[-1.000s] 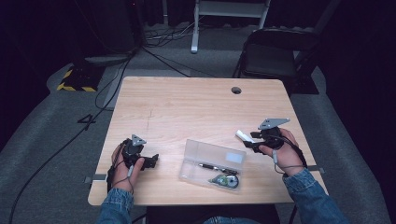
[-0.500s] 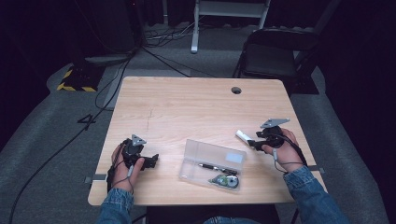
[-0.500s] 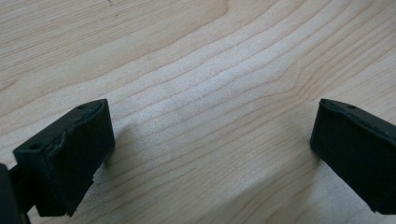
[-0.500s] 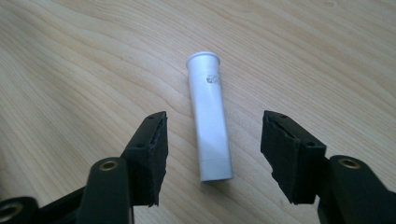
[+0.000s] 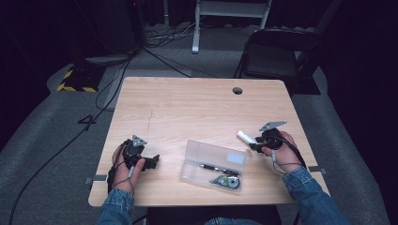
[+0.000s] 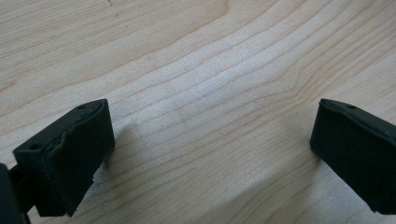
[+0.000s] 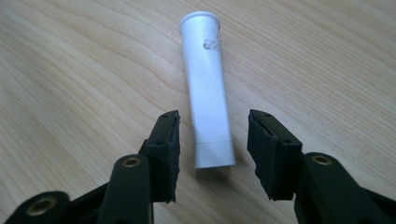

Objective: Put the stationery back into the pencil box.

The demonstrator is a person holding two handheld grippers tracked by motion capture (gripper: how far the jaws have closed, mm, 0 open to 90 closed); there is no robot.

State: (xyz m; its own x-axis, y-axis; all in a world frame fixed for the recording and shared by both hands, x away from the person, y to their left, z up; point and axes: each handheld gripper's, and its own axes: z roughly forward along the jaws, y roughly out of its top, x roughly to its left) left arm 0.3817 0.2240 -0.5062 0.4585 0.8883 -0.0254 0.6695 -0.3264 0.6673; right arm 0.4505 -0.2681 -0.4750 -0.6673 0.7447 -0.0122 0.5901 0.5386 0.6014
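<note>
A person sits at a pale wooden table (image 5: pixel 187 108) with wavy grain and a small round hole near its far edge. Denim sleeves come in from below, and each hand holds a black two-jaw gripper.

The right gripper (image 7: pixel 212 154), near the table's right side in the high view, points at a small white tube (image 7: pixel 208 88) lying flat on the wood. The tube is smooth and matte, round in section, with a flared rim at its far end and a faint seam marking off a short band at the near end. That near end lies between the gripper's ribbed black pads, with a clear gap of wood on each side, so the pads do not touch it. The jaws have just been closing and stand partly apart around the tube. In the high view the tube (image 5: pixel 246 137) sticks out from the gripper toward the table's middle, just beyond the far right corner of a case (image 5: pixel 213 164).

The case is a clear plastic rectangle, shallow and glossy, lying between the two hands. Inside it are a dark pen (image 5: pixel 217 168) and a rounded grey-green tape dispenser (image 5: pixel 228 182).

The left gripper (image 6: pixel 212 154) rests low over bare wood near the table's left front, its blocky rubber-faced jaws spread wide with nothing between them.
</note>
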